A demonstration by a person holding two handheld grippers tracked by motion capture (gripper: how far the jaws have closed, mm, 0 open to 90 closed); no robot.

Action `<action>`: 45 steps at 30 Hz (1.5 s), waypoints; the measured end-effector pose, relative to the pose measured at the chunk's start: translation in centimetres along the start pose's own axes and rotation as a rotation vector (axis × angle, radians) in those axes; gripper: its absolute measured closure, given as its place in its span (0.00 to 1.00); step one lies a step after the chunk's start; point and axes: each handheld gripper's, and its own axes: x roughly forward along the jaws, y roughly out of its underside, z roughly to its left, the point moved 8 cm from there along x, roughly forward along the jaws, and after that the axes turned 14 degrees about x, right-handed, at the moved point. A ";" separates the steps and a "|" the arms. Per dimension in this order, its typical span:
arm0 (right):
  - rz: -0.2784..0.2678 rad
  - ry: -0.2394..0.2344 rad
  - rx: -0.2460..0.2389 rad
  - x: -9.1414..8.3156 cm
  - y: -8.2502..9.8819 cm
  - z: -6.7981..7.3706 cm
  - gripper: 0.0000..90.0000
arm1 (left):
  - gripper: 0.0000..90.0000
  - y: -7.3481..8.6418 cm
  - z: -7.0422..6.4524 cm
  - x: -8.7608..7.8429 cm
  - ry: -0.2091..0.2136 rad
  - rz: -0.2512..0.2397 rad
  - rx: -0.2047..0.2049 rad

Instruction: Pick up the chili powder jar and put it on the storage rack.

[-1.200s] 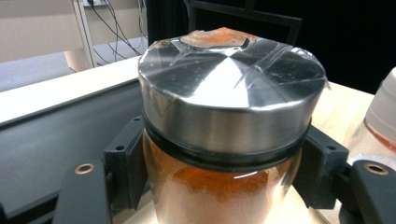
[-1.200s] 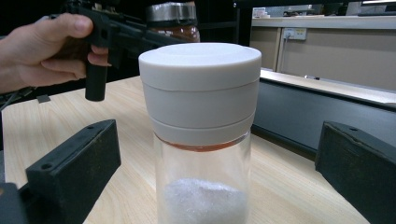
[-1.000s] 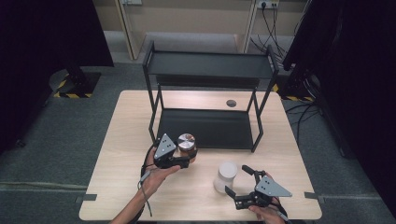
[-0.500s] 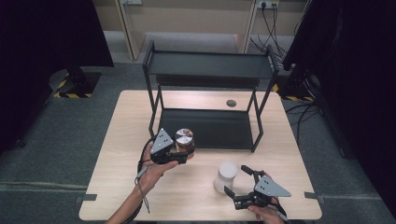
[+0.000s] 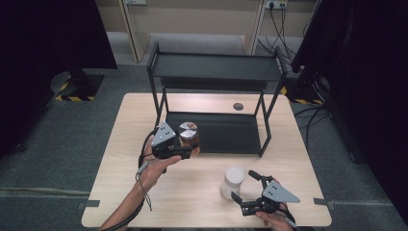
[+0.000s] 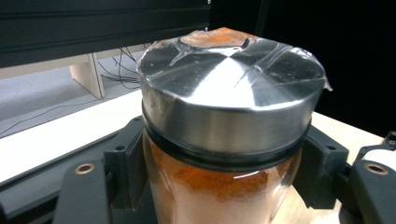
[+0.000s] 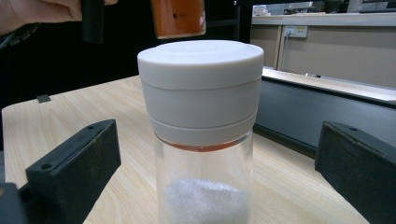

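A glass jar of orange spice with a silver metal lid is held up off the table, and my left gripper is shut on its body just below the lid. It hangs in front of the black shelf rack's lower shelf. The same jar's base appears at the top of the right gripper view. A white-lidded glass jar with white powder stands on the table near the front. My right gripper is open, one jaw on each side of the jar, apart from the glass.
The light wooden table has a round dark cable hole behind the rack. The rack's top shelf is bare. Dark curtains and cables lie beyond the table's far edge.
My left gripper has carried the orange spice jar upward and toward the rack's lower shelf. The right gripper has stayed open around the white-lidded jar.
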 end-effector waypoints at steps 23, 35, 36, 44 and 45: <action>0.000 0.000 0.006 0.0 0.0 0.0 0.00 | 0.34 -4.4 1.7 -1.1 0.015 0.014 0.003; 0.002 -0.002 0.006 0.0 0.0 0.0 0.00 | 0.34 -7.7 3.3 -1.4 0.031 0.028 0.005; 0.002 -0.003 0.006 0.0 0.0 0.1 0.00 | 0.34 -8.0 3.4 -1.4 0.029 0.025 0.007; 0.006 -0.005 0.009 0.0 0.0 0.1 0.00 | 0.34 -10.1 4.1 -1.3 0.029 0.017 0.027; 0.004 -0.005 0.009 0.0 0.0 0.1 0.00 | 0.34 -10.4 4.2 -1.3 0.030 0.018 0.030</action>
